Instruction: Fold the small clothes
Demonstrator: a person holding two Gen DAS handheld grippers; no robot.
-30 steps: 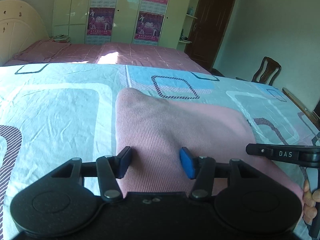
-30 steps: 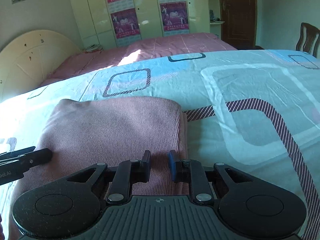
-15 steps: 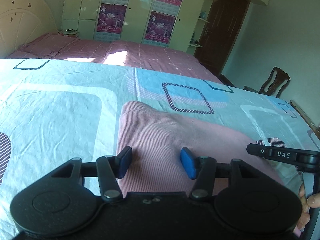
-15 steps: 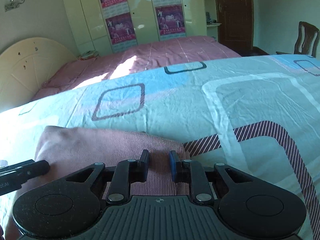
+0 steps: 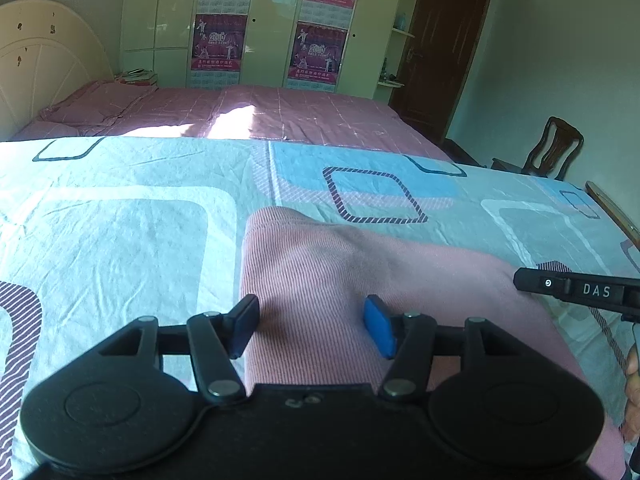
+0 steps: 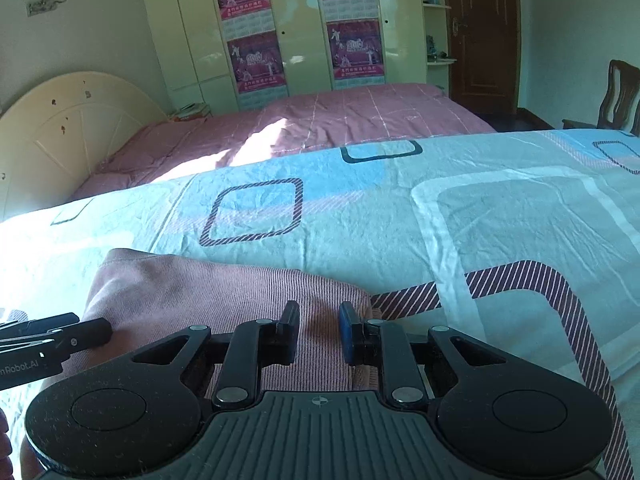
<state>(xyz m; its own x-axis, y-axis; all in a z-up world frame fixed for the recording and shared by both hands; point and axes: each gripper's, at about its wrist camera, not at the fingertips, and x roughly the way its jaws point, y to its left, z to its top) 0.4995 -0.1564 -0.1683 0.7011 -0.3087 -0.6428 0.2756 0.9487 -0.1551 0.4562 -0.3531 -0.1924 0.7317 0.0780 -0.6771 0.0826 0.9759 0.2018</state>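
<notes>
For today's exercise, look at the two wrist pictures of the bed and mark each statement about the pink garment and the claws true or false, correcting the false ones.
1. The pink garment lies on a patterned light-blue sheet. True.
2. The left claw is clamped tightly shut. False: its jaws are opening, wide apart over the garment's left edge.
3. A wooden chair stands near the dark door. True.
4. The right claw hovers over bare sheet, far from the garment. False: it is at the garment's right edge, with cloth between its narrow jaws.
5. The wardrobe doors are bare. False: posters hang on them.
</notes>
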